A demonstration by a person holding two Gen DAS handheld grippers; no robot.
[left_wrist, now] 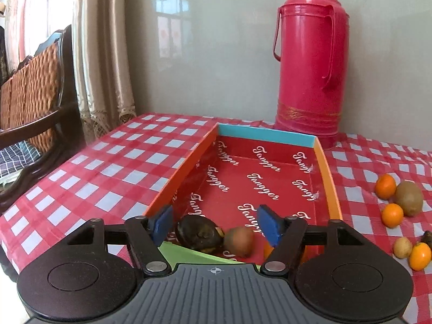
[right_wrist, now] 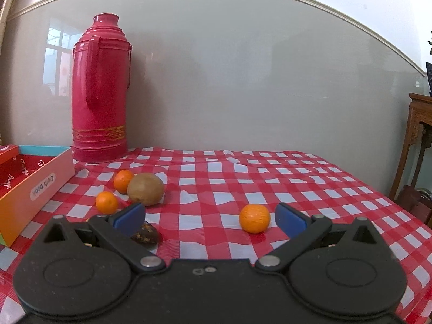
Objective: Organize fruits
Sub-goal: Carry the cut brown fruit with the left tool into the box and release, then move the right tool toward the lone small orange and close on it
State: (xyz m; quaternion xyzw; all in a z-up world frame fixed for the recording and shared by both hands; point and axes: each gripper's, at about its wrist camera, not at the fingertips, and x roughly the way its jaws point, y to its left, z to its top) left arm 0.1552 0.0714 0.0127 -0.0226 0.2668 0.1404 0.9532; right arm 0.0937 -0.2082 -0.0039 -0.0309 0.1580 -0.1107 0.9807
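A red-checked tablecloth (right_wrist: 243, 178) meets a grey wall; one red thermos (right_wrist: 100, 89) stands upper left. Three oranges, the nearest (right_wrist: 254, 218) lower centre, one kiwi (right_wrist: 145, 189). Right gripper (right_wrist: 210, 218) and left gripper (left_wrist: 216, 222) gape empty above the box (left_wrist: 328, 178).

Soft daylight fills both views; a bright window reflects as glare on the glossy wall (right_wrist: 243, 81). Shadows under the fruit are faint. Fisheye bending curves the edges, with dark corners and slight softness.

A glossy grey wall (right_wrist: 243, 81) reflects a window. Beige curtains (left_wrist: 105, 54) hang beside a wicker-backed chair (left_wrist: 32, 94). A carved wooden stand (right_wrist: 415, 135) stands opposite.
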